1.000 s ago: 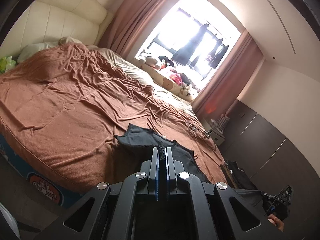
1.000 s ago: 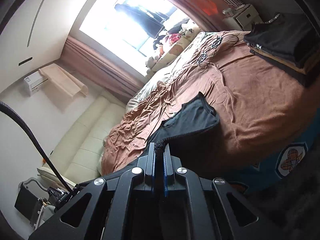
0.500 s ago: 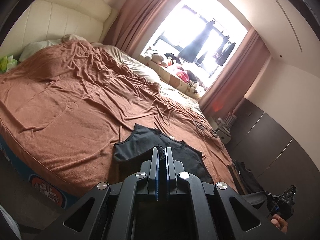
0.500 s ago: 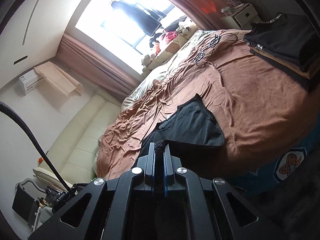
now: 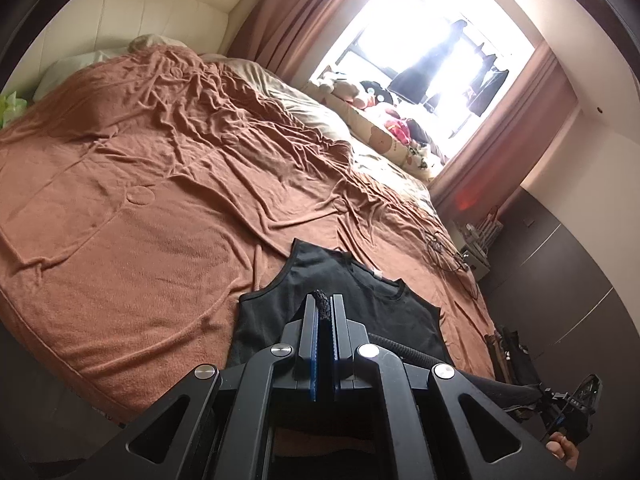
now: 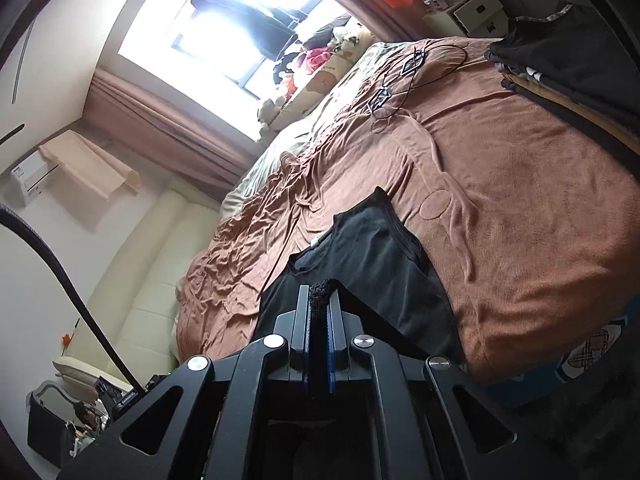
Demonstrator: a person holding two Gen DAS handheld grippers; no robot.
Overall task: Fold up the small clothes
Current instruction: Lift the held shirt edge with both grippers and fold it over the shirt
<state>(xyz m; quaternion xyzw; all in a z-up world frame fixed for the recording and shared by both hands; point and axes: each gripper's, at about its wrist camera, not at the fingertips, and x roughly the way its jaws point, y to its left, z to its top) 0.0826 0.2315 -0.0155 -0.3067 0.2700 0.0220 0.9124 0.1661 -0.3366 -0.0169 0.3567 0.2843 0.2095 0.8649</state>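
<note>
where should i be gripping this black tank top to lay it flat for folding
Grip the black tank top at its hem corners, from the near bed edge. Its neckline and shoulder straps point toward the window, spread on the brown blanket, so the hem is the closest free edge. The left gripper and right gripper are both shut on hem fabric there.

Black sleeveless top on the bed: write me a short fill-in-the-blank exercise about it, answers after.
1. The black sleeveless top lies on a ____ blanket.
2. Both the left gripper and the right gripper have their jaws ____ on its fabric.
3. In the right wrist view, a stack of ____ clothes sits farther along the bed.

Answers: brown; shut; folded
</note>
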